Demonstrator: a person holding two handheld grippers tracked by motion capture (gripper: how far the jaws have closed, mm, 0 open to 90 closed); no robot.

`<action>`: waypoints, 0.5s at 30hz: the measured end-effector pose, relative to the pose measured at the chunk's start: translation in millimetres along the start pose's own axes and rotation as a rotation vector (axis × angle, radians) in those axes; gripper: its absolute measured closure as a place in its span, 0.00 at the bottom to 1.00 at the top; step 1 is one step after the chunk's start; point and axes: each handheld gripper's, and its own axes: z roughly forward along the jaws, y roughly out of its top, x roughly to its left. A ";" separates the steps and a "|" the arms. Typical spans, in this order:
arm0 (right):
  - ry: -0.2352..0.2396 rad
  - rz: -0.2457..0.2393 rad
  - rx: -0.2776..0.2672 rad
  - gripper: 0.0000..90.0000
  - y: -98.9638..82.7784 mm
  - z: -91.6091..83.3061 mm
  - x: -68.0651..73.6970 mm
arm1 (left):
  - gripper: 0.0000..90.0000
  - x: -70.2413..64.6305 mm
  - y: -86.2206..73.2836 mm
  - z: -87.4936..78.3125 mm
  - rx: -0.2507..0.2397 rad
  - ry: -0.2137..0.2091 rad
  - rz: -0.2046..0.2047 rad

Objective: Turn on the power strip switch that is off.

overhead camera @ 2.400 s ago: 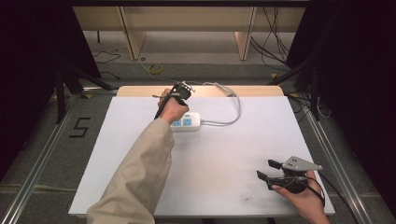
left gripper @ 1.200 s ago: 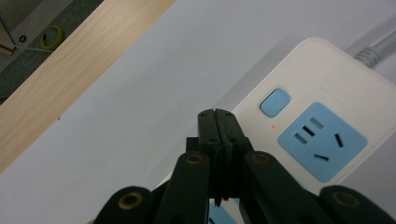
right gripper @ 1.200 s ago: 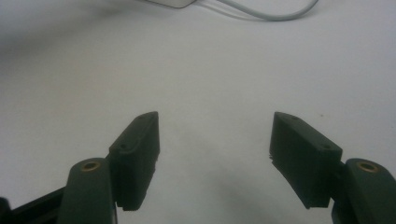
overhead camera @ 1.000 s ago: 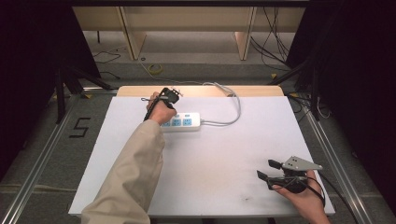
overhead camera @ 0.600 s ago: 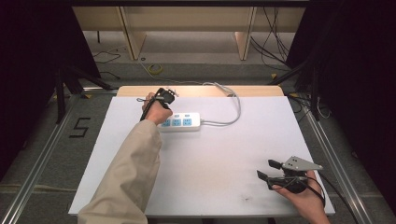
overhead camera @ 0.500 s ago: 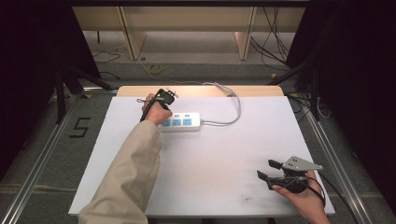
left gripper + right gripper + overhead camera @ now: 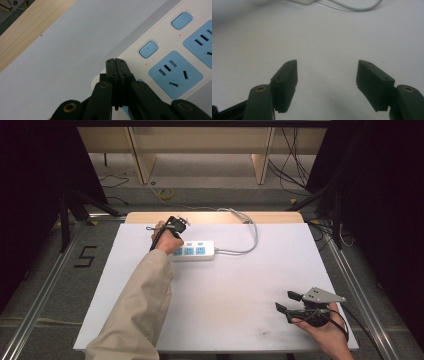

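A white power strip [image 7: 192, 251] with blue sockets lies at the back of the white sheet [image 7: 225, 295], and its cable [image 7: 252, 237] loops off to the far edge. In the left gripper view my left gripper [image 7: 116, 61] is shut with nothing between its jaws. Its tips sit over the end of the power strip [image 7: 160, 37], just short of a blue switch [image 7: 148, 49] and beside a blue socket [image 7: 175, 74]. A hand in a beige sleeve [image 7: 145, 290] holds it. My right gripper [image 7: 289, 301] [image 7: 327, 82] rests open near the front right, with bare sheet between its jaws.
A wooden strip [image 7: 215, 217] borders the sheet's far edge. Metal rails [image 7: 350, 285] run along both sides. A "5" mark [image 7: 86, 256] is on the floor at the left. Shelving legs [image 7: 260, 165] and loose cables lie beyond the table.
My left hand and gripper have shifted left along the power strip to its left end. The right gripper has stayed still and open.
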 end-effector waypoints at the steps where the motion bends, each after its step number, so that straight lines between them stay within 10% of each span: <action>1: 0.000 0.000 0.000 0.38 0.0 0.0 0.0 | 1.00 -0.4 0.1 0.2 -0.002 0.000 -0.003; 15: -0.001 -0.002 0.002 0.38 0.0 -0.5 0.1 | 1.00 -1.8 1.6 2.4 0.018 0.003 0.011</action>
